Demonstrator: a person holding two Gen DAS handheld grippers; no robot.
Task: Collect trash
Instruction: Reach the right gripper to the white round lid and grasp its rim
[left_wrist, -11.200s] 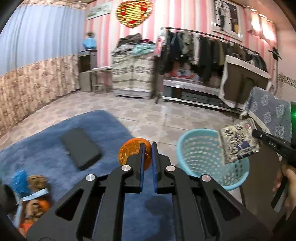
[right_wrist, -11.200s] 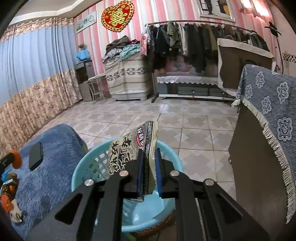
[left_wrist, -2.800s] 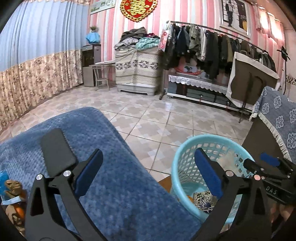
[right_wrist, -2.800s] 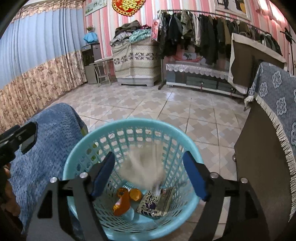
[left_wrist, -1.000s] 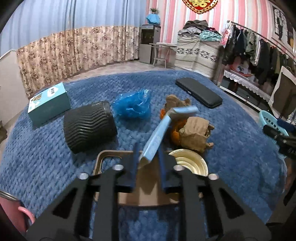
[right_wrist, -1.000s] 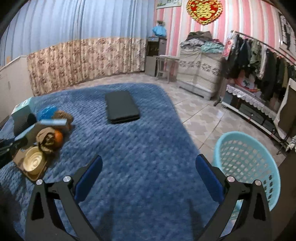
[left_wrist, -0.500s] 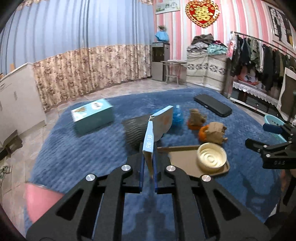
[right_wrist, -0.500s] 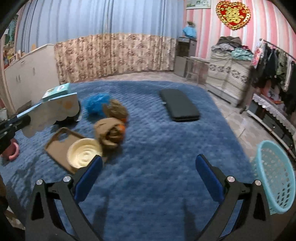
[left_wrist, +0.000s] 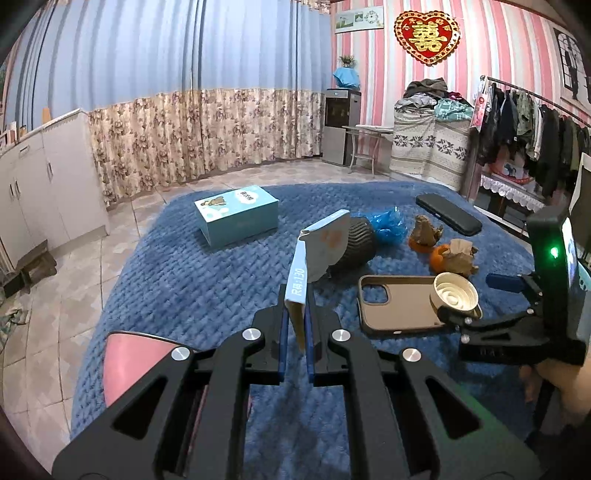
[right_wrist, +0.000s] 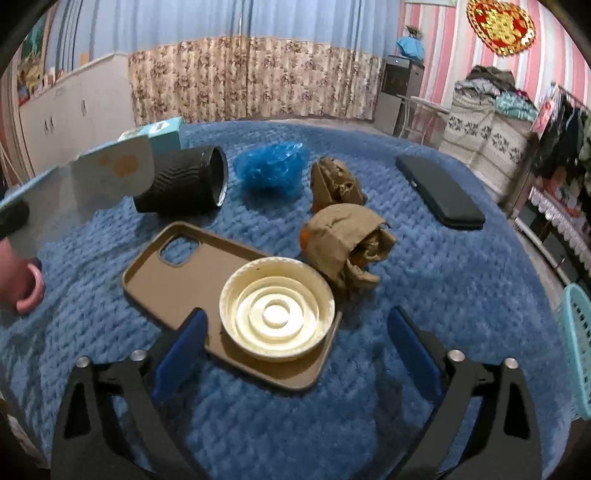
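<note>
My left gripper (left_wrist: 295, 332) is shut on a flattened light-blue paper carton (left_wrist: 317, 254) and holds it above the blue blanket; the carton also shows in the right wrist view (right_wrist: 110, 170). My right gripper (right_wrist: 291, 347) is open, its fingers on either side of a cream round lid (right_wrist: 277, 314) that lies on a brown phone case (right_wrist: 184, 266). Crumpled brown paper over something orange (right_wrist: 343, 243), a second brown wad (right_wrist: 332, 181) and a blue plastic bag (right_wrist: 273, 166) lie behind the lid. The teal basket (right_wrist: 576, 347) is at the right edge.
A black ribbed cup (right_wrist: 184, 184) lies on its side. A black flat case (right_wrist: 439, 192) lies far right on the blanket. A teal box (left_wrist: 236, 214) stands far left. A pink mug (left_wrist: 136, 362) is near my left gripper. The blanket's edge drops to a tiled floor.
My left gripper has lifted the carton off the pile and drawn back with it. My right gripper has moved from beside the basket to the cream lid, still open.
</note>
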